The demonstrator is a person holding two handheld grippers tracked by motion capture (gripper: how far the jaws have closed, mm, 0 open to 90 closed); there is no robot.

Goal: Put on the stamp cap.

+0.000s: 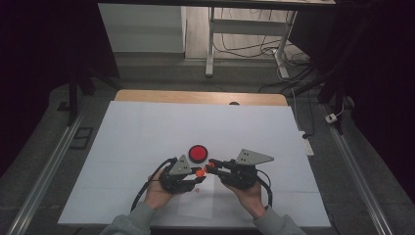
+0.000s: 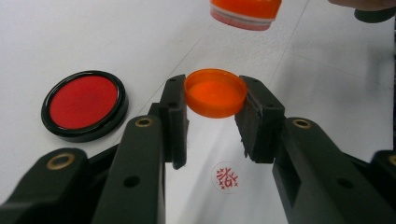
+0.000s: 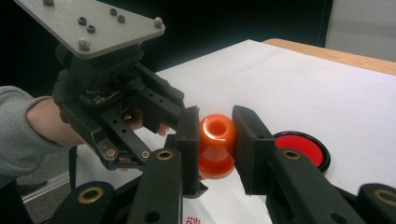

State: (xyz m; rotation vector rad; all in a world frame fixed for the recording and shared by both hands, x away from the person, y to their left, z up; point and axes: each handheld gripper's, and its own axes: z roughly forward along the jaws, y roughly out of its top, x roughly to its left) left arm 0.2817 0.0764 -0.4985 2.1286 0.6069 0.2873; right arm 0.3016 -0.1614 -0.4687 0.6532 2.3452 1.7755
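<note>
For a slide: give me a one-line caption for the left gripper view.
Left gripper grips an orange cap above a stamped red mark, ink pad beside it.

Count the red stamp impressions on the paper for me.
1. A round red stamp mark lies on the white paper right below the left gripper, near the red ink pad. The hands could hide others.

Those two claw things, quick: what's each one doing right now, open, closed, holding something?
Left gripper: closed on the orange cap.
Right gripper: closed on the orange stamp, cap off.
</note>
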